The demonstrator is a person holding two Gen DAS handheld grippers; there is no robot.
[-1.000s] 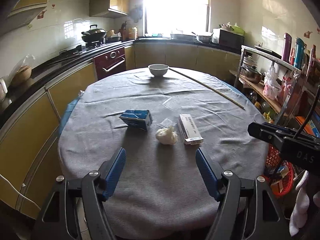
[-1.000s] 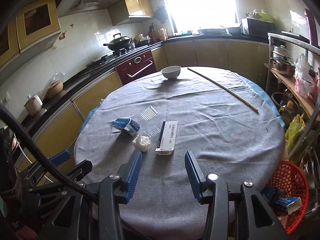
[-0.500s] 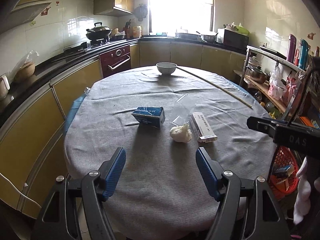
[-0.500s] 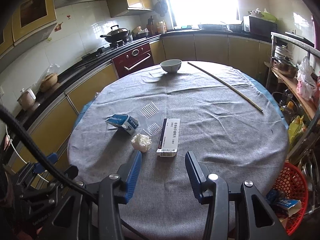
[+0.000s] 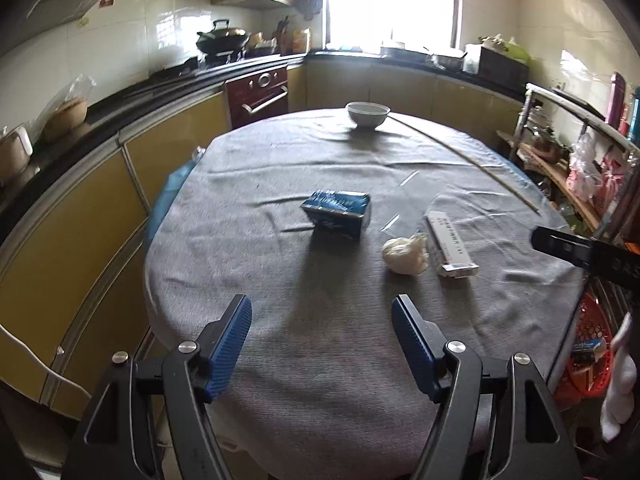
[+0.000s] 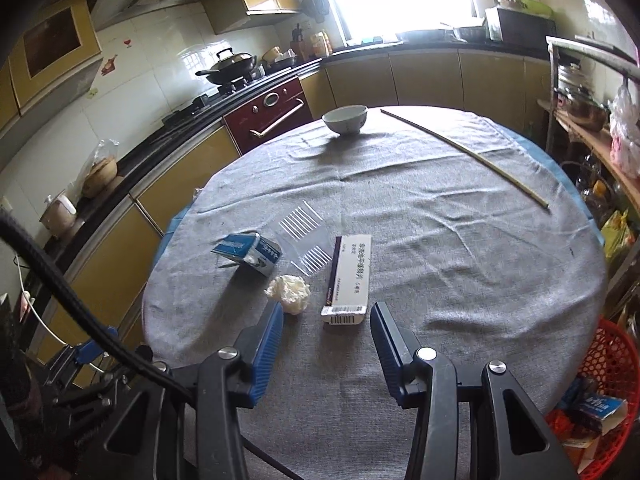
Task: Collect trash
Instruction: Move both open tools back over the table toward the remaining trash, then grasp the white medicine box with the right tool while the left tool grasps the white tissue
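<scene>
table (image 6: 460, 280) (grey cloth) | blue carton (image 6: 248, 253), tissue wad (image 6: 290, 293), white box (image 6: 350, 276), bowl (image 6: 345, 119), stick (image 6: 464, 156)

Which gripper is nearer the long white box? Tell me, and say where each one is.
Right. The right gripper hangs open just short of the long white box, lined up with its near end. The left gripper is open too, farther back and off to the box's left.

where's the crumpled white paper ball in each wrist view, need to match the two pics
Left wrist: the crumpled white paper ball lies right of centre on the grey tablecloth, left of the long white carton.
Right wrist: the ball lies left of centre, just beyond the left jaw's tip, again left of the carton.
Shared landmark: the white ceramic bowl at the table's far edge.
</scene>
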